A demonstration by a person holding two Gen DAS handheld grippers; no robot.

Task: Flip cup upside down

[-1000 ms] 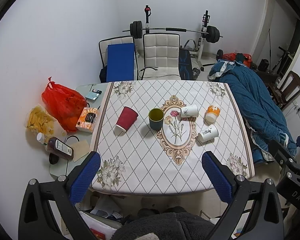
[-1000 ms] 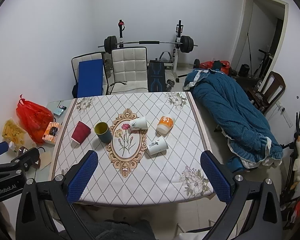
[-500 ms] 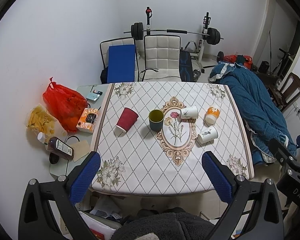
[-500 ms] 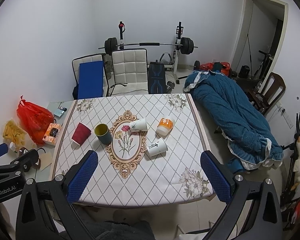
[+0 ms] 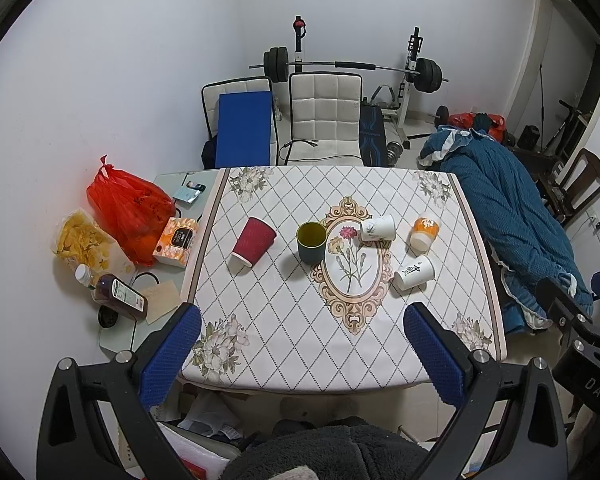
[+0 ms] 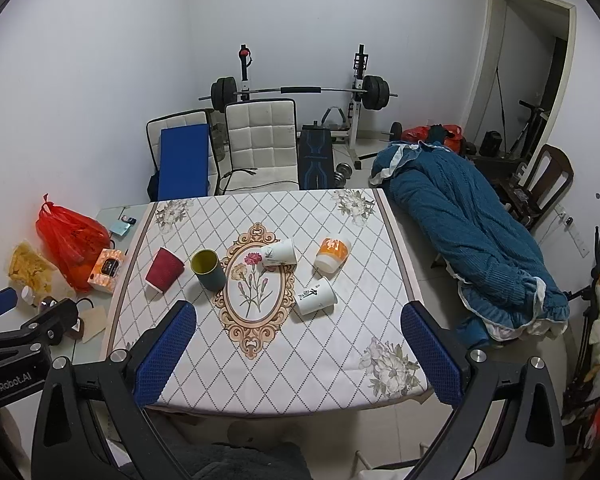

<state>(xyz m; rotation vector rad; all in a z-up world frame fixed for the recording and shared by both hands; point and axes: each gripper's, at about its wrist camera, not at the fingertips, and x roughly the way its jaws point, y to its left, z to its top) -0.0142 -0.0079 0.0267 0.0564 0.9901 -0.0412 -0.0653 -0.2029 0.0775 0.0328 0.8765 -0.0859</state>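
Several cups sit on the patterned tablecloth (image 5: 284,320). A dark green cup (image 5: 311,242) stands upright, mouth up; it also shows in the right wrist view (image 6: 208,270). A red paper cup (image 5: 253,241) lies tilted at the left. Two white cups (image 5: 377,228) (image 5: 414,272) lie on their sides. An orange and white cup (image 5: 425,232) is tilted at the right. My left gripper (image 5: 302,354) is open and empty, high above the table's near edge. My right gripper (image 6: 298,350) is open and empty too, equally far from the cups.
Left of the table a glass side surface holds a red bag (image 5: 128,208), an orange box (image 5: 176,241), a snack bag and a sauce bottle (image 5: 120,296). Chairs (image 5: 324,120) and a barbell rack stand behind. A blue quilt (image 5: 500,216) lies to the right.
Both grippers have risen or drawn back slightly, so the table sits a little lower and smaller in view. The cups have not moved. Both jaws stay open.
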